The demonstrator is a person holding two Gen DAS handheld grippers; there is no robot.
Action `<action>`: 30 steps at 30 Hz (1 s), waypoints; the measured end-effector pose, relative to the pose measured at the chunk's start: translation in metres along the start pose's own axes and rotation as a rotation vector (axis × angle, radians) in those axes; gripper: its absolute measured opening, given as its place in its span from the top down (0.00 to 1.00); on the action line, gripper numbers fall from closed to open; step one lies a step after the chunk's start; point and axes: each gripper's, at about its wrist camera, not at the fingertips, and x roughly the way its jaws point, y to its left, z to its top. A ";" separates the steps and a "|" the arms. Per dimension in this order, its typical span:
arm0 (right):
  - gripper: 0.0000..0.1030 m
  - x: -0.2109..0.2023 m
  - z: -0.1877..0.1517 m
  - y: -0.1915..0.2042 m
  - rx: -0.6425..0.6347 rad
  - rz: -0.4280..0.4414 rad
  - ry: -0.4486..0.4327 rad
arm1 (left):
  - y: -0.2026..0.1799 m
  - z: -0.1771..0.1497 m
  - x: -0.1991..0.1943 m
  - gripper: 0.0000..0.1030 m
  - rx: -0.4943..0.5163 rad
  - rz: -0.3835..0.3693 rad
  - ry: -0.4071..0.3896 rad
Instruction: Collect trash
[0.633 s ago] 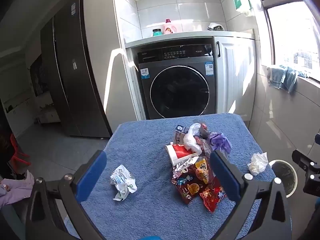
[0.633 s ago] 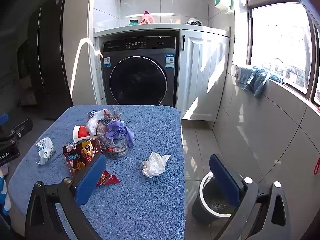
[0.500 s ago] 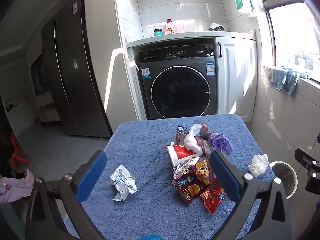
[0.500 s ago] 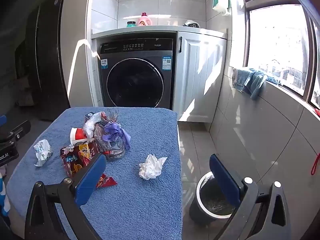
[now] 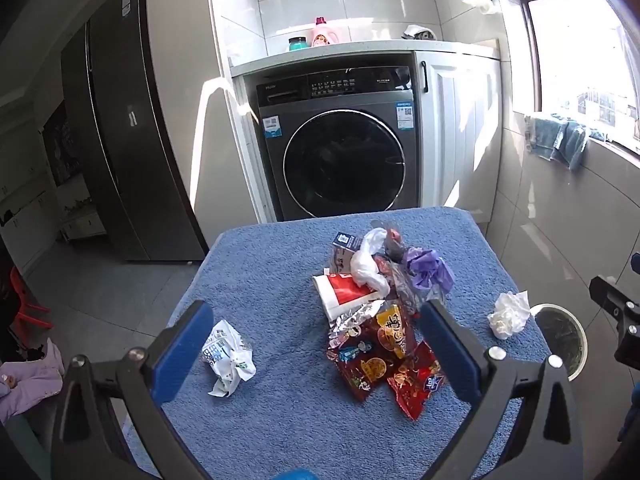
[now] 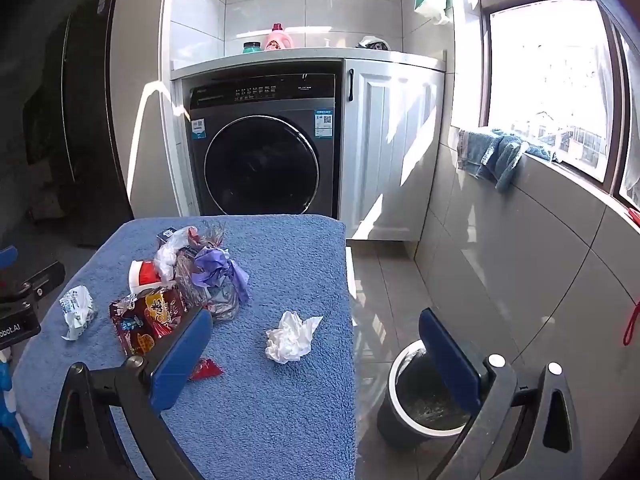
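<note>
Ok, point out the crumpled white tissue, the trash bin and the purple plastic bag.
crumpled white tissue (image 6: 292, 336), right wrist view, middle of the wad.
trash bin (image 6: 394, 364), right wrist view, white rim.
purple plastic bag (image 5: 428, 266), left wrist view, bunched middle.

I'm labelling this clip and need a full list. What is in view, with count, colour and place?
table cover: 1, blue, front
tissue: 1, white, cover's right part
paper wad: 1, white printed, cover's left part
snack bags: at least 2, red, pile's near side
paper cup: 1, red-white, lying in pile
purple bag: 1, purple, pile's right side
bin: 1, dark with white rim, floor right of table
washing machine: 1, dark grey, under counter
detergent bottle: 1, pink, counter
cloth: 1, blue, window sill
left gripper: 1, blue pads, open, empty
right gripper: 1, blue pads, open, empty
</note>
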 end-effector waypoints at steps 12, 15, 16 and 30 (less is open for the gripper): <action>0.00 0.007 0.005 -0.003 0.003 -0.020 -0.001 | 0.014 0.010 0.005 0.00 -0.047 0.002 -0.014; 0.00 0.009 0.006 -0.002 -0.002 -0.020 0.004 | 0.018 0.010 0.008 0.00 -0.066 -0.014 0.001; 0.00 0.009 0.005 -0.002 -0.002 -0.021 0.002 | 0.020 0.011 0.009 0.00 -0.072 -0.008 0.002; 0.00 0.016 0.007 -0.002 -0.008 -0.013 -0.005 | 0.046 0.010 0.019 0.00 -0.148 0.064 -0.025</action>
